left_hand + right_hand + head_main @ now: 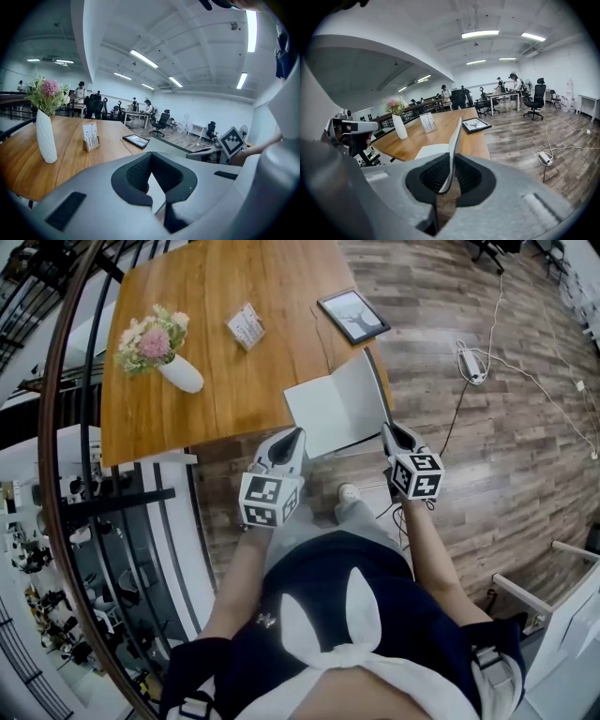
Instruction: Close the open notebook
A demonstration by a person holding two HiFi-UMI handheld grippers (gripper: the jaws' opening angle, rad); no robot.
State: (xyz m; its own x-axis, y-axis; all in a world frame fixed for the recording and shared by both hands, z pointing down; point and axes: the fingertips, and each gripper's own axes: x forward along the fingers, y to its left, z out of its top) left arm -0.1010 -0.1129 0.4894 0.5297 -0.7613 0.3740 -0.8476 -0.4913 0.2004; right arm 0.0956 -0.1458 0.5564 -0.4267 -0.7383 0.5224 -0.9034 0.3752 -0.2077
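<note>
The notebook (454,136) has its right leaf pinched between the jaws of the right hand-held gripper (451,172). The pads stand narrow with the thin sheet running up from between them, so this gripper holds the leaf by its near edge. In the right gripper view the leaf stands close to upright, tipped a little toward the other half.

The left hand-held gripper (151,171) has its jaws drawn close. A sliver of the notebook's white shows in the gap, but I cannot tell whether the pads press on it or only frame it. In the head view this left hand-held gripper (289,442) sits at the near left corner of the notebook (323,413), and the right hand-held gripper (392,430) sits at the near right corner.

The left half lies flat on the counter (216,362), at its near right corner. The near edge seems to reach just past the rim, above the wooden floor (487,427). Farther back on the counter, well apart from the notebook, stand a vase of flowers (173,367), a small card stand (246,326) and a framed picture (353,315).

I judge the closing to be roughly half done: the leaf is gripped and lifted to about vertical, but not yet folded over. What remains is to swing it across and down until it lies on the flat half, then let go. The left hand-held gripper at the near corner would have to be out from under the leaf before it lands.
</note>
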